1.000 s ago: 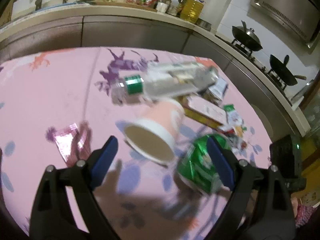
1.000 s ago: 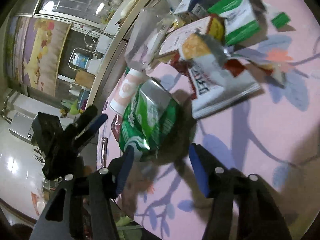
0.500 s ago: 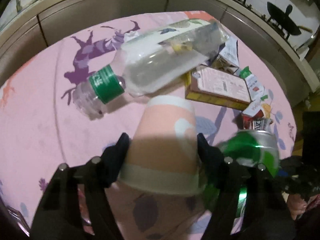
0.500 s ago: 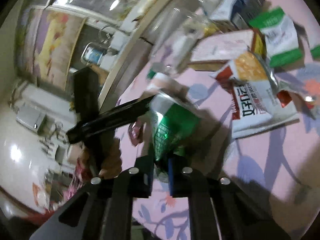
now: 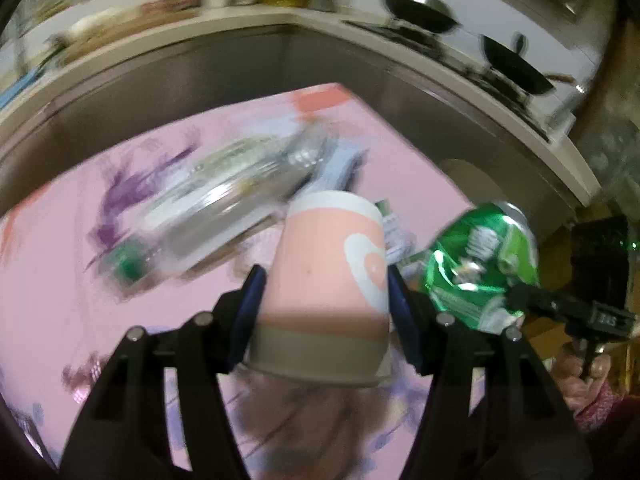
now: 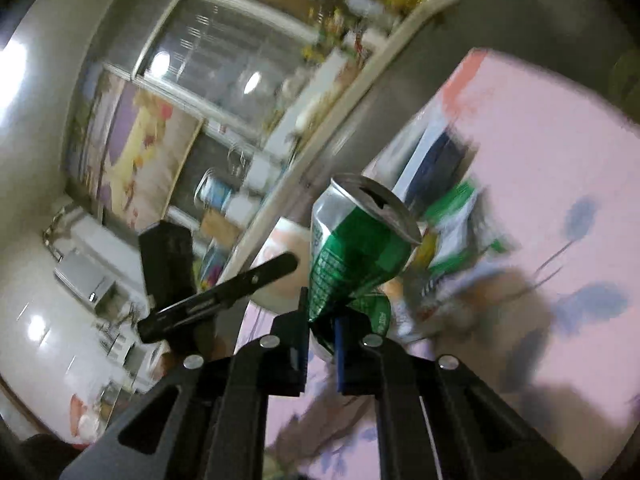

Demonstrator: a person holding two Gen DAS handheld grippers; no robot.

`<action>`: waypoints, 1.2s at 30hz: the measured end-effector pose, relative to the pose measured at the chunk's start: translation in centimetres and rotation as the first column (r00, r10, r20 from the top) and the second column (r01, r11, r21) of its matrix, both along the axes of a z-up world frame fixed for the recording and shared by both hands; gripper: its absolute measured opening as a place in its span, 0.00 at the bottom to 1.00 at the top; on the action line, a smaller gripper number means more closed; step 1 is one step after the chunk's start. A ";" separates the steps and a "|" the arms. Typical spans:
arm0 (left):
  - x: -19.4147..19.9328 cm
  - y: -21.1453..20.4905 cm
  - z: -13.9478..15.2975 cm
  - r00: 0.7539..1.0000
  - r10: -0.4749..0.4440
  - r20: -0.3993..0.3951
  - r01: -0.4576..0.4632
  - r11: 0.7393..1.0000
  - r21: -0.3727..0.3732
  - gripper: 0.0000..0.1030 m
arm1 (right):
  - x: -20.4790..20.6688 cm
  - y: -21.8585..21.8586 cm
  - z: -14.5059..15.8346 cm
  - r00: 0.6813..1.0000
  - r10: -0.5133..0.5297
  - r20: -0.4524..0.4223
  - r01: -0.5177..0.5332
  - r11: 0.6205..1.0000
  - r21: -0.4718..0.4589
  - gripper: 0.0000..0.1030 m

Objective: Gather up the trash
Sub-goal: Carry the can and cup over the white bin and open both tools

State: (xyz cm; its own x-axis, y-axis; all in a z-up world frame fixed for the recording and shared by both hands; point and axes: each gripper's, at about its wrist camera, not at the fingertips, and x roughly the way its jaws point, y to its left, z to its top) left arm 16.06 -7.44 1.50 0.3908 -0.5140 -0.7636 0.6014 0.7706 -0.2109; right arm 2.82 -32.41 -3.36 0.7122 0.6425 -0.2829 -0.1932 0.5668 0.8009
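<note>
Holding two items of trash clear of the table, one per gripper.

Item 1: paper cup (image 5: 332, 280), pink and white, mouth toward the camera, centre of the left wrist view. The left gripper (image 5: 326, 312) has its blue pads on either side of the cup wall, jaws closing on it. Interior hidden; contents cannot be told.

Item 2: green drink can (image 6: 352, 248), crushed, tab end open and upward, centre of the right wrist view; also seen at right in the left wrist view (image 5: 480, 264). The right gripper (image 6: 322, 332) is clamped on its flattened lower end, jaws nearly together. Contents cannot be told.

Handling note: thin cup wall likely buckles under more squeeze, so light pressure and a steady wrist seem advisable. The can hangs from a narrow pinch and could swing, so carry it slowly.

Remaining on the pink floral tablecloth (image 5: 60, 280): clear plastic bottle (image 5: 224, 216) with green label, lying on its side left of the cup, apparently empty; blurred wrappers and cartons (image 6: 452, 208) behind the can.

Surroundings: kitchen counter (image 5: 248, 20), upper frame; two woks (image 5: 420, 12), upper right. No bin visible.
</note>
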 end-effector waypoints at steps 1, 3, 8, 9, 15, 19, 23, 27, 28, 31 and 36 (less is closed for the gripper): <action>0.1 -2.0 0.5 1.000 -0.025 0.003 0.025 1.000 0.002 0.57 | -0.3 -1.4 0.1 0.999 -0.033 0.009 0.033 0.999 -0.005 0.07; 0.3 -7.7 1.3 0.995 -0.095 0.014 0.095 0.995 0.002 0.57 | -1.2 -5.9 0.3 0.990 -0.141 0.030 0.141 0.990 -0.022 0.07; 1.0 -22.2 1.4 0.969 -0.246 0.006 0.246 0.969 -0.018 0.57 | -3.1 -15.9 -0.3 0.926 -0.377 0.028 0.378 0.921 -0.090 0.07; 1.2 -24.5 1.0 0.965 -0.262 0.007 0.262 0.965 -0.014 0.57 | -3.4 -17.9 -0.7 0.906 -0.424 0.020 0.423 0.899 -0.117 0.07; 2.6 -36.0 -3.4 0.949 -0.310 -0.052 0.311 0.950 0.011 0.59 | -1.7 -23.4 -4.2 0.856 -0.514 -0.061 0.486 0.838 -0.247 0.07; 3.7 -39.9 -6.7 0.952 -0.293 -0.091 0.298 0.953 0.051 0.63 | 0.1 -24.6 -6.7 0.856 -0.500 -0.131 0.454 0.848 -0.273 0.08; 4.7 -41.7 -9.3 0.959 -0.246 -0.141 0.263 0.958 0.116 0.78 | 1.6 -25.3 -9.0 0.839 -0.508 -0.193 0.463 0.855 -0.235 0.17; 5.1 -40.7 -8.2 0.966 -0.226 -0.127 0.240 0.965 0.108 0.78 | 1.2 -25.6 -8.3 0.815 -0.559 -0.154 0.527 0.825 -0.204 0.65; 4.9 -40.3 -7.5 0.968 -0.223 -0.119 0.234 0.968 0.092 0.78 | 0.9 -25.3 -7.5 0.816 -0.561 -0.139 0.533 0.823 -0.197 0.65; 4.0 -37.2 -4.4 0.976 -0.205 -0.076 0.206 0.978 0.007 0.78 | 0.0 -25.6 -5.3 0.817 -0.569 -0.093 0.552 0.819 -0.157 0.65; 0.8 -29.3 0.2 0.988 -0.156 0.014 0.157 0.981 -0.117 0.79 | -1.8 -22.0 -2.2 0.847 -0.531 -0.008 0.527 0.842 -0.119 0.65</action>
